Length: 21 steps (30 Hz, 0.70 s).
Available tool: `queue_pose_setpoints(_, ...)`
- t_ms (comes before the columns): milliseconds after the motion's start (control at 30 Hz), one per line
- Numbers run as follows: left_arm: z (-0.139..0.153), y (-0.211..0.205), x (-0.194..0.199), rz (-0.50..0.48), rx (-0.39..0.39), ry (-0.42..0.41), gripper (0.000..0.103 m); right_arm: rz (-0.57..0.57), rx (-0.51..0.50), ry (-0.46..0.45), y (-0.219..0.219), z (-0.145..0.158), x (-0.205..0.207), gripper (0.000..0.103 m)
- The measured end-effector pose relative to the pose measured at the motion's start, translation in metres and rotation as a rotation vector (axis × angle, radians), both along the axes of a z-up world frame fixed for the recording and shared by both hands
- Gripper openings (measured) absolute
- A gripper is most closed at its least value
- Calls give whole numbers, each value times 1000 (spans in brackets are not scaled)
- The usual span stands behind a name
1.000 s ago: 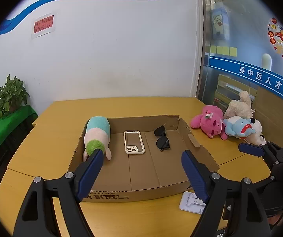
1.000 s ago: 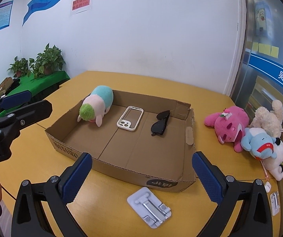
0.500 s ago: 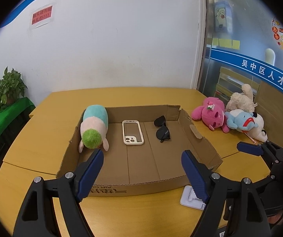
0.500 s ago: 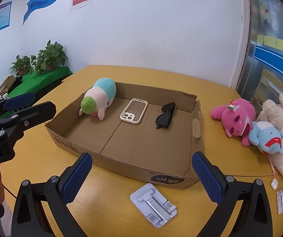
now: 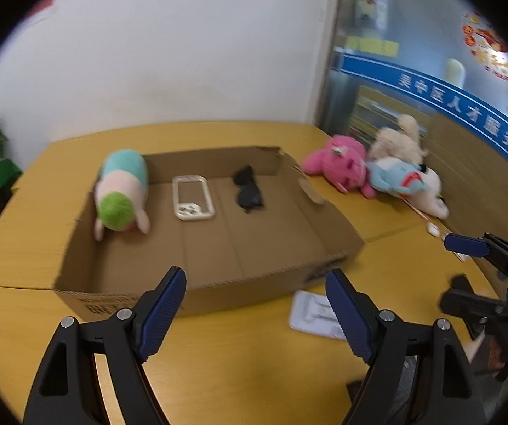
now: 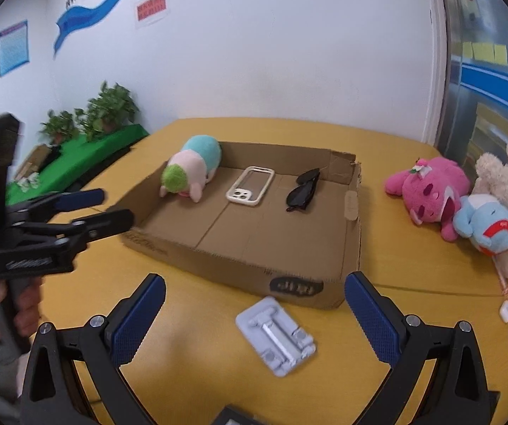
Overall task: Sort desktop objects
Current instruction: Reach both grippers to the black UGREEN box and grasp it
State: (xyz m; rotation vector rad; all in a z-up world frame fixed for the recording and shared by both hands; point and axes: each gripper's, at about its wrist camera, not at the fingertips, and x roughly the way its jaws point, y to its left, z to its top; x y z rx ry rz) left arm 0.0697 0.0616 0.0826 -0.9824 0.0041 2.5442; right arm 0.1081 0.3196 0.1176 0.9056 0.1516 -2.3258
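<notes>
Both tongs, left (image 5: 255, 304) and right (image 6: 254, 313), gape empty; box (image 6: 254, 272) wall fronts what looks like a stand (image 6: 275, 340) on the bench (image 6: 200, 333)

Public service office: wall slogan banner (image 6: 105, 7), notice posters (image 6: 13, 47), glass partition w/ signage (image 5: 466, 106), potted plants (image 6: 112, 109).

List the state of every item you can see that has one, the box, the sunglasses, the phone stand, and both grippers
cardboard box: open-topped, holding three items
sunglasses: folded, lying in the box
phone case: empty, flat in the box
phone stand: folded flat on the table, outside the box
left gripper: open, holding nothing
right gripper: open, holding nothing
</notes>
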Motion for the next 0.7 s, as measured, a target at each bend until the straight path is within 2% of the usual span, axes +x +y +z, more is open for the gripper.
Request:
queue_pose_setpoints(100,-18,14,4,-124,35,-89,81,30,-24,-67,43,-9,23,103)
queue_pose_setpoints(200,-45,33,7,-238,59,-205,81,30,33,-138,69,-33,43,103)
queue_pose_setpoints(300,-72,51,11,-322,60,-331,81,38,72,-236,81,-64,60,103)
queue_pose_setpoints(433,-108,71,19,-410,71,-483,80,142,84,-376,74,-111,79,102)
queue_pose_setpoints(533,-130,80,28,-454,80,-559,80,181,134,-442,63,-141,88,101)
queue_pose_setpoints(600,-147,83,26,-474,120,-630,80,180,150,-460,60,-153,88,100)
queue_pose_setpoints(700,-168,82,23,-442,128,-701,79,191,115,-453,51,-155,84,98)
